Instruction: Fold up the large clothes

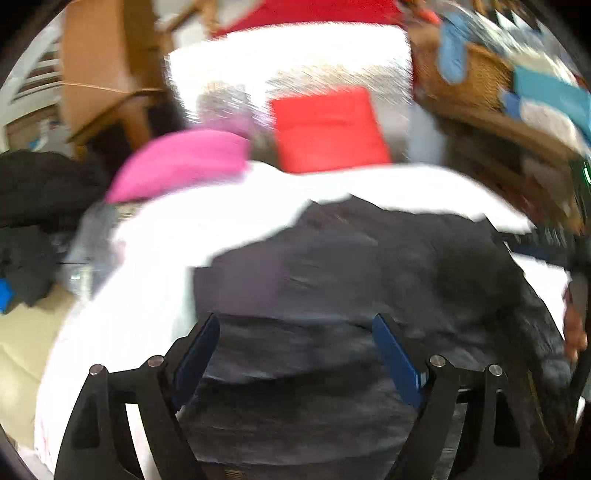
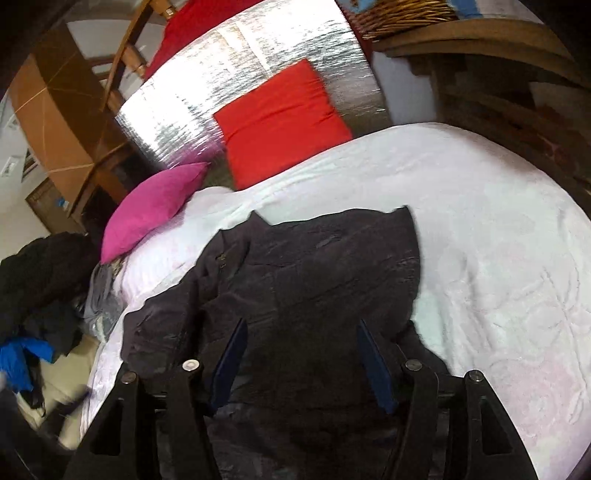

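A large dark grey garment (image 1: 351, 266) lies partly folded on the white bedspread (image 1: 155, 295). In the right wrist view the same garment (image 2: 314, 266) has its collar and buttons at the left, with the bedspread (image 2: 498, 240) bare to its right. My left gripper (image 1: 295, 325) hovers over the near part of the garment, its jaws wide apart and no cloth pinched between the blue pads (image 1: 397, 354). My right gripper (image 2: 301, 328) is open too, above the garment's near edge, with the cloth lying below its fingers. The left wrist view is motion-blurred.
A pink pillow (image 2: 155, 210) and a red cushion (image 2: 280, 122) rest at the bed's head against a silver foil panel (image 2: 258, 51). A heap of dark and blue clothes (image 2: 40, 295) lies left of the bed. A wicker basket (image 2: 402, 14) stands on wooden shelving. A person's hand (image 1: 574, 325) shows at the right edge.
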`<state>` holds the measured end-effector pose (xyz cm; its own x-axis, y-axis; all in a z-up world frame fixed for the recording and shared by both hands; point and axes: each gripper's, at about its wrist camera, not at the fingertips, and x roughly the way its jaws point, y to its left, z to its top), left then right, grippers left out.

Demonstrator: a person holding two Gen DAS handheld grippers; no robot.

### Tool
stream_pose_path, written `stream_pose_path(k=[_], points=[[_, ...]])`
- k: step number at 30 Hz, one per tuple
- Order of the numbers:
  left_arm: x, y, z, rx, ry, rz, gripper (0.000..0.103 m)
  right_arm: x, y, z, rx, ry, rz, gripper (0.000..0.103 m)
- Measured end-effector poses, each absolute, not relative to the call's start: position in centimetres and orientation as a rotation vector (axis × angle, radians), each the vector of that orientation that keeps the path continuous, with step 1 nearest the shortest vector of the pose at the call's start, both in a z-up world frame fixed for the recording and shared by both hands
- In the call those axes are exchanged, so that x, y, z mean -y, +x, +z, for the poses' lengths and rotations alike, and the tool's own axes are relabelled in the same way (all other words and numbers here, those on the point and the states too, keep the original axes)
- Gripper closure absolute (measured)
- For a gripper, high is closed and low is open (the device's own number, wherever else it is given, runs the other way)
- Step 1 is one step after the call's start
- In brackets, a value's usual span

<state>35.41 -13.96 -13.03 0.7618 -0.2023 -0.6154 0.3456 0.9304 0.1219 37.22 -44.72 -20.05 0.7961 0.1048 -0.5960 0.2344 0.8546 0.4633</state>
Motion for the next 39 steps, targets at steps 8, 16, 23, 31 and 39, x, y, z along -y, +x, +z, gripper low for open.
stream_pose_path(k=[8,16,23,31,39], points=[[4.9,45.1,-18.5,-0.886,0.075,-0.053,0.067,34.5,39.0,-17.3,-0.624,0.345,0.125,0.02],[6.3,46.5,-21.2,-0.987,0.098,-0.05,0.071,24.6,44.7,-20.7,-0.79,0.041,0.161,0.02],[6.6,47.2,-22.3,-0.957,0.131,-0.034,0.071,25.8,47.5,-23.8,-0.85,0.135,0.055,0.041],[7.9,46.3,-22.1,-0.883,0.221,-0.03,0.071,33.3,45.2,-23.9,-0.855,0.534,0.0,0.045],[7.9,45.7,-21.9,-0.834,0.265,-0.016,0.071,25.8,44.0,-17.4,-0.626,0.006,0.101,0.007]])
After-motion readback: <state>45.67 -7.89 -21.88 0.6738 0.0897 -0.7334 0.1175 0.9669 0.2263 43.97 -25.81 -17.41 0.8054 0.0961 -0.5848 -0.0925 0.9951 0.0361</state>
